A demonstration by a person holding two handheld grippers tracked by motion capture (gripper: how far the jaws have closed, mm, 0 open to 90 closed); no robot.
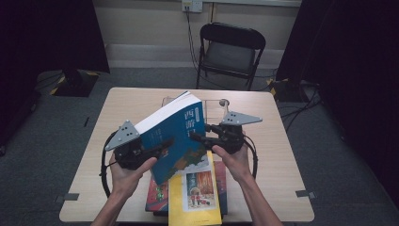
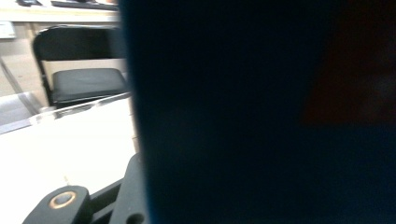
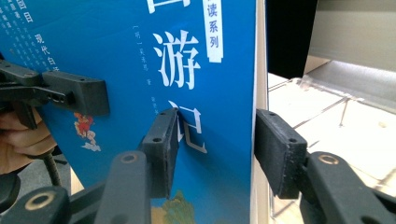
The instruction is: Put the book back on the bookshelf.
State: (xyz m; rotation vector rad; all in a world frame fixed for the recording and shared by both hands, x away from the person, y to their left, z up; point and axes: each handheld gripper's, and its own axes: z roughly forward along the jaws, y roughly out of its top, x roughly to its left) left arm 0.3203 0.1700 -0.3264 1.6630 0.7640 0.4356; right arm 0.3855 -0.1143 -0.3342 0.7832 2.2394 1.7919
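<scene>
while both grippers lift the blue book tilted above the stacked books | left gripper apparently clamped on its cover | right gripper astride the spine edge, gripping | next: steady carry toward clear stand

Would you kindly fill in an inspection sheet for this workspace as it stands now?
Surface: pale wooden table, bare toward its edges.
Job's things: blue book held tilted above the table.
Clutter: yellow book on a red book near the front edge; clear stand behind.
Grippers: left gripper and right gripper both clamp the blue book.
Cables: black loops trail from each gripper.
Surroundings: black folding chair, dark curtains, wall socket.
</scene>
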